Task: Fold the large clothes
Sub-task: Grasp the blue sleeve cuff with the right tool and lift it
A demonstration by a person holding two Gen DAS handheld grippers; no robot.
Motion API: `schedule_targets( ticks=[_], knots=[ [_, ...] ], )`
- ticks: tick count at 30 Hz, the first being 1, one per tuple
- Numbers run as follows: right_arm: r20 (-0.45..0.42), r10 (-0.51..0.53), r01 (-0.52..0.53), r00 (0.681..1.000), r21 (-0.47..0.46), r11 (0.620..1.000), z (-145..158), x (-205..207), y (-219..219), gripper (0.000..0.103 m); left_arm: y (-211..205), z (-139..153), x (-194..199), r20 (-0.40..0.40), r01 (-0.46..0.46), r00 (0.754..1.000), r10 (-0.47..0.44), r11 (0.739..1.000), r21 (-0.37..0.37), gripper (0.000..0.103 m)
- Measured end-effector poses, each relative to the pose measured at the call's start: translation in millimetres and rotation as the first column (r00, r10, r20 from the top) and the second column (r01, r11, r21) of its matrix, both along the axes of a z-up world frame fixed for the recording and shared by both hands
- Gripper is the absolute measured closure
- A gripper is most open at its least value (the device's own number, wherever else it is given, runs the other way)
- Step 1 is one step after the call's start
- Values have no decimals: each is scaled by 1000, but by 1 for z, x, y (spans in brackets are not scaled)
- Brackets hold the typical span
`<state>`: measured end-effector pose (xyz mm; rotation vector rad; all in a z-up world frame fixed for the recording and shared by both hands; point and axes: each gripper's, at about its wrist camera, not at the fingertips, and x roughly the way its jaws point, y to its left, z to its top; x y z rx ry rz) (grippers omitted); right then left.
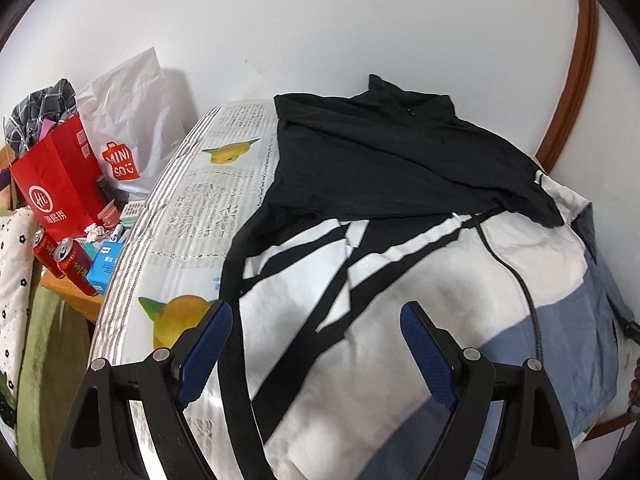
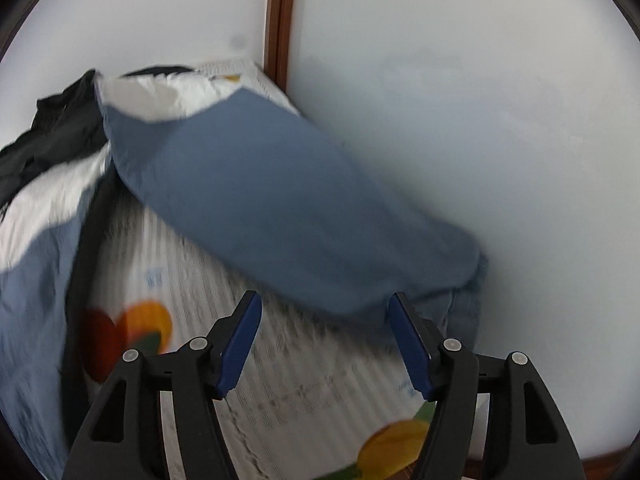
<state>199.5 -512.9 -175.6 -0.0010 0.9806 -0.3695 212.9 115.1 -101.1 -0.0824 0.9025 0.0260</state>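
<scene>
A large jacket [image 1: 400,260] lies spread on the bed, black at the collar end, white with black stripes in the middle, grey-blue at the hem. My left gripper [image 1: 316,310] hangs open above its white part, with nothing between the blue pads. In the right wrist view the jacket's grey-blue sleeve [image 2: 280,200] stretches out over the sheet, blurred. Its cuff end lies just beyond the fingertips of my right gripper [image 2: 324,298]. That gripper stands open and its pads do not press on the cloth.
The bed sheet [image 1: 200,208] has newspaper print and fruit pictures. A wooden side table at the left holds a red paper bag [image 1: 56,184], a white shopping bag [image 1: 128,128], red cans [image 1: 68,260] and a blue box [image 1: 104,264]. White walls and a brown wooden frame [image 2: 280,20] border the bed.
</scene>
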Motion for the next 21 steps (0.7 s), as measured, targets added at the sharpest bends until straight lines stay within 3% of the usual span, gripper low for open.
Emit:
schedule_targets(
  ticks=[6,8,9,10,12,17,21],
  knots=[
    [25,-19,20,999,-23,1000,-9,5,-4,38,-5,13,-15,10,-7,1000,7,1000,11,18],
    [33,-50,51,998,-21,998,-11,14,-11,45,-4,16,-20,21,-16,1000,16,1000,27,18],
    [34,-59,60,998,-18,998,-10,16,-13,62,-3,17,-21,22,-23,1000,23,999,30,18],
    [31,-64,65,997,-13,998,-10,18,-16,87,-1,16,-23,22,-33,999,32,999,27,18],
    [31,-71,71,997,-19,997,-6,22,-16,98,5,14,-23,15,-54,998,53,998,27,18],
    [179,-56,80,982,-126,989,46,20,9,100,15,6,-24,-4,-66,998,66,998,10,18],
    [288,13,20,958,-112,994,94,33,41,100,20,-3,-21,-17,-66,998,67,998,24,18]
  ],
)
